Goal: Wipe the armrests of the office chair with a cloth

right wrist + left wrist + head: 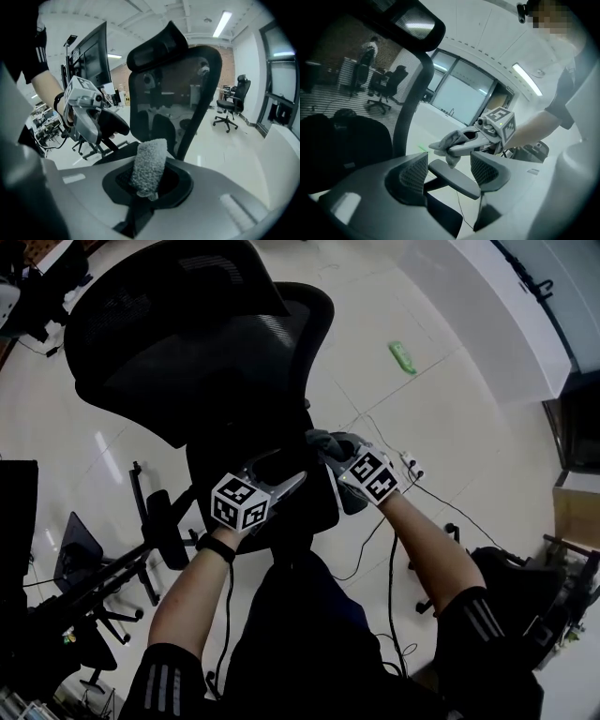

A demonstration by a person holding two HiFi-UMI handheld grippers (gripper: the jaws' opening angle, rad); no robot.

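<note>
Firmly pinched cloth (150,159), right gripper (328,451), armrest (457,178)

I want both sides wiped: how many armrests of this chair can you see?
2. One armrest lies beneath the cloth held by the right hand-held gripper. The other armrest shows in the right gripper view, behind the left hand-held gripper. None seems hidden.

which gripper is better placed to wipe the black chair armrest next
Right. The right gripper is shut on the grey fuzzy cloth, held right at the black padded armrest. The left gripper is open and holds no cloth.
</note>
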